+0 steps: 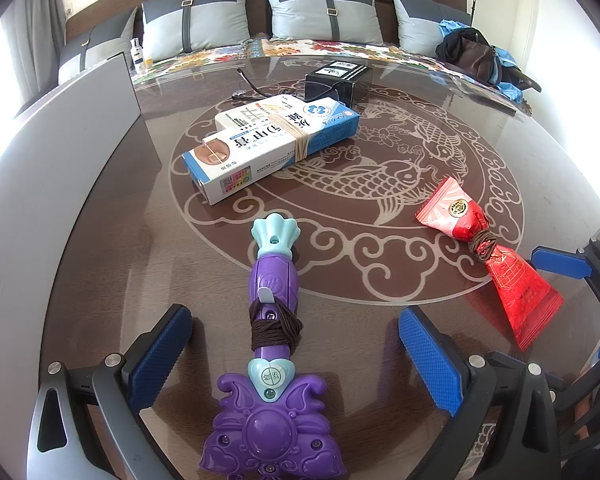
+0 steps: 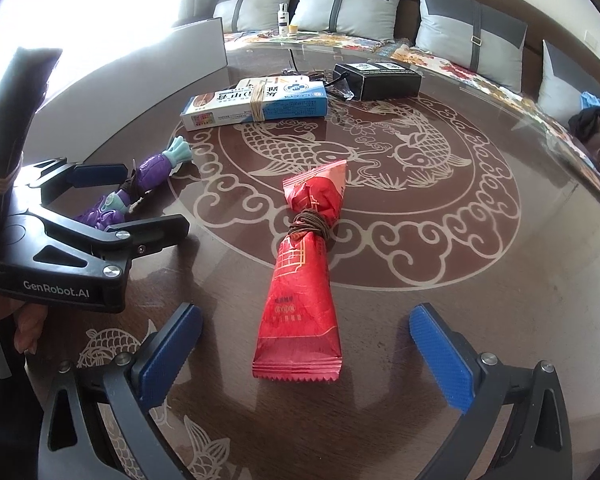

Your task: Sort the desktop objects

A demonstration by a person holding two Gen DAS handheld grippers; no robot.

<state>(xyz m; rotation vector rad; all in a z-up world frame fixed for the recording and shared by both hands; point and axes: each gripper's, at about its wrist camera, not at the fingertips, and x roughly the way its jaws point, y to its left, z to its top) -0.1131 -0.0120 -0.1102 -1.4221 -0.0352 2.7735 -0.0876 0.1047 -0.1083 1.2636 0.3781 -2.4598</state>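
From the left wrist, the left tool is standing wide open over the table, its blue pads flanking a purple toy without touching it. The toy is lying lengthwise between the fingers, its teal tip pointing away, dark cord wound round its middle. Beyond it a white and blue box bound with tan string is lying at an angle, and a black box is sitting farther back beside it. To the right a red packet, tied at its waist with brown cord, is lying near the right tool's blue pad at the frame edge.

From the right wrist, the right tool is also gaping open, its pads either side of the red packet's near end and clear of it. The left tool is showing at left, open around the toy. The white and blue box and black box are lying farther back on the table.
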